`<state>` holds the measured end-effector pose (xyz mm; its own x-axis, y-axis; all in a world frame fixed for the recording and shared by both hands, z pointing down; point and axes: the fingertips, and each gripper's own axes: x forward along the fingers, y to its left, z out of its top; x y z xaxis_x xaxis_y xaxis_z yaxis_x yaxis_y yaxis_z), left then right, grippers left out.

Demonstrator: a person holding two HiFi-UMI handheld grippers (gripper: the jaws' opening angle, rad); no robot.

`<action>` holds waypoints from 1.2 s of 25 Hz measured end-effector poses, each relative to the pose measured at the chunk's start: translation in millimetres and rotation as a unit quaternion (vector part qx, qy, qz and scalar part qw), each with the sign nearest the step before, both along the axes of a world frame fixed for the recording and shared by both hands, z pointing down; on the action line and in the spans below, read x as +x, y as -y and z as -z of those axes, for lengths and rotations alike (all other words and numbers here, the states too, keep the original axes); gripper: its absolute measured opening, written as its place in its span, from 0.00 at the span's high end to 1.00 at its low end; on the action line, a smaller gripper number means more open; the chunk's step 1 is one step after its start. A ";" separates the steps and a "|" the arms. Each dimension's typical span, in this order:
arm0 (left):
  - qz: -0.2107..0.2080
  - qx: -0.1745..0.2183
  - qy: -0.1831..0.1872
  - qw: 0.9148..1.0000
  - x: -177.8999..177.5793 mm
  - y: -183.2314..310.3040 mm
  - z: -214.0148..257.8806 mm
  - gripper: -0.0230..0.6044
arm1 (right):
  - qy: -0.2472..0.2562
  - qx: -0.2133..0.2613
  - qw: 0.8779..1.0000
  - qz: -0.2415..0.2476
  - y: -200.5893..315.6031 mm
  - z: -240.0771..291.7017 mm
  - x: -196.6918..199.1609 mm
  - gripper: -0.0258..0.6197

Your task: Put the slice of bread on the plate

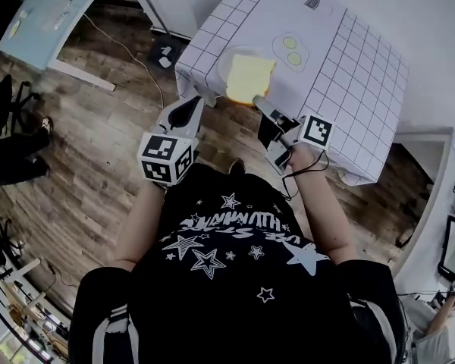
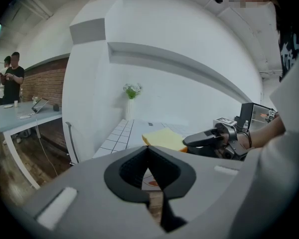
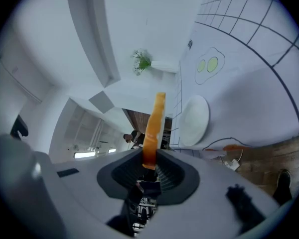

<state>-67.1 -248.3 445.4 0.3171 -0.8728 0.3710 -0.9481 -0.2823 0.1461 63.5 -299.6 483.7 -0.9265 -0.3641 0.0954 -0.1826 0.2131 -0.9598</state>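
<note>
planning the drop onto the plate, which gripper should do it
Right. The right gripper is shut on the slice of bread near the plate; the left gripper is empty and farther back.

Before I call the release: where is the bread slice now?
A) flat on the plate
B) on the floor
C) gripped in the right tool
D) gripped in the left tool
C: the right tool is shut on the edge of the bread slice, with the plate beyond it.
</note>
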 end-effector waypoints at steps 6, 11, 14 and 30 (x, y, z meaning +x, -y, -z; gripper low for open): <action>0.005 -0.005 -0.009 1.000 2.0 17.6 -1.7 0.95 | -0.005 -0.022 1.000 0.007 12.3 -9.8 -6.5 0.82; -0.018 -0.017 -0.004 1.000 -3.8 40.7 -7.1 0.95 | -0.025 -0.036 0.999 -0.006 23.3 -19.3 -15.4 0.82; -0.042 -0.027 -0.008 0.999 -9.1 56.1 -12.5 0.95 | -0.019 -0.054 0.998 -0.030 29.8 -21.6 -23.8 0.82; -0.138 -0.046 -0.016 0.989 -36.9 110.7 -34.0 0.95 | -0.070 -0.112 0.987 -0.089 45.1 -55.4 -52.3 0.82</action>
<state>-104.0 -359.0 479.4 0.5519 -0.7136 0.4314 -0.8309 -0.5144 0.2122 11.2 -344.7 539.0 -0.8224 -0.4743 0.3140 -0.3311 -0.0497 -0.9423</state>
